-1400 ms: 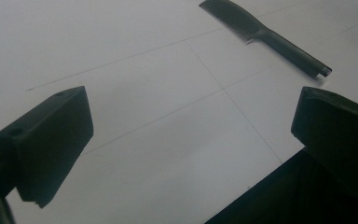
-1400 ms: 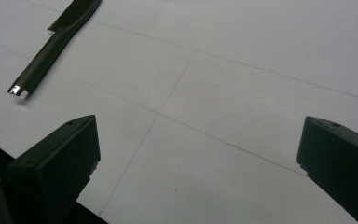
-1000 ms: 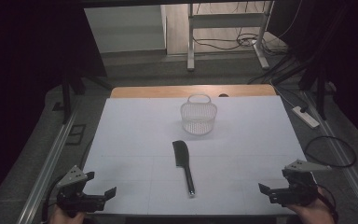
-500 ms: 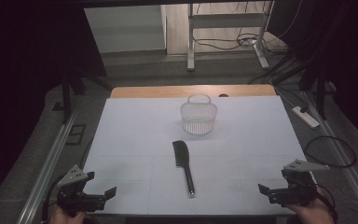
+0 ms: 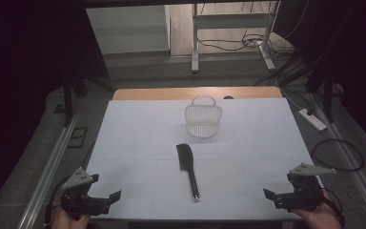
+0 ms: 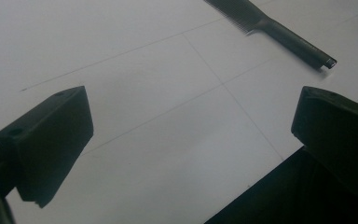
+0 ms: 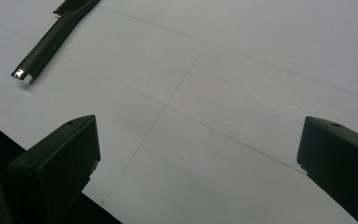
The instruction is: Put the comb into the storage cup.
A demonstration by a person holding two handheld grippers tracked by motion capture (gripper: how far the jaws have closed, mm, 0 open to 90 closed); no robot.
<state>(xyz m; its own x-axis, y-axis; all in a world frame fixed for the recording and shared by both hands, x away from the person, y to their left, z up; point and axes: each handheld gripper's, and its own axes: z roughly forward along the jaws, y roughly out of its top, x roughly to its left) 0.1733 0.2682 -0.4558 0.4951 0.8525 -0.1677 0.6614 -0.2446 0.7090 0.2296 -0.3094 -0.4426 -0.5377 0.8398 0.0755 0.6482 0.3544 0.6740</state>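
Note:
A black comb [image 5: 188, 168] with a long handle lies at the middle of the white table [image 5: 138, 138], handle end toward me. A small clear mesh basket [image 5: 203, 119] with a handle stands behind it. My left gripper [image 5: 106, 199] rests at the near left corner, open, nothing between its jaws. My right gripper [image 5: 275, 196] sits at the near right corner, also open and empty. The left gripper view has the comb [image 6: 270, 25] at upper right beyond my left gripper [image 6: 191, 135]. In the right gripper view the comb handle [image 7: 51, 39] lies at upper left beyond my right gripper [image 7: 198, 163].
A wooden strip [image 5: 195, 92] borders the table's far edge. Metal rails [image 5: 52, 162] run along both sides. A white power strip [image 5: 314, 119] and cables [image 5: 338, 152] lie on the floor at the right. A frame's legs [image 5: 195, 43] stand behind the table.

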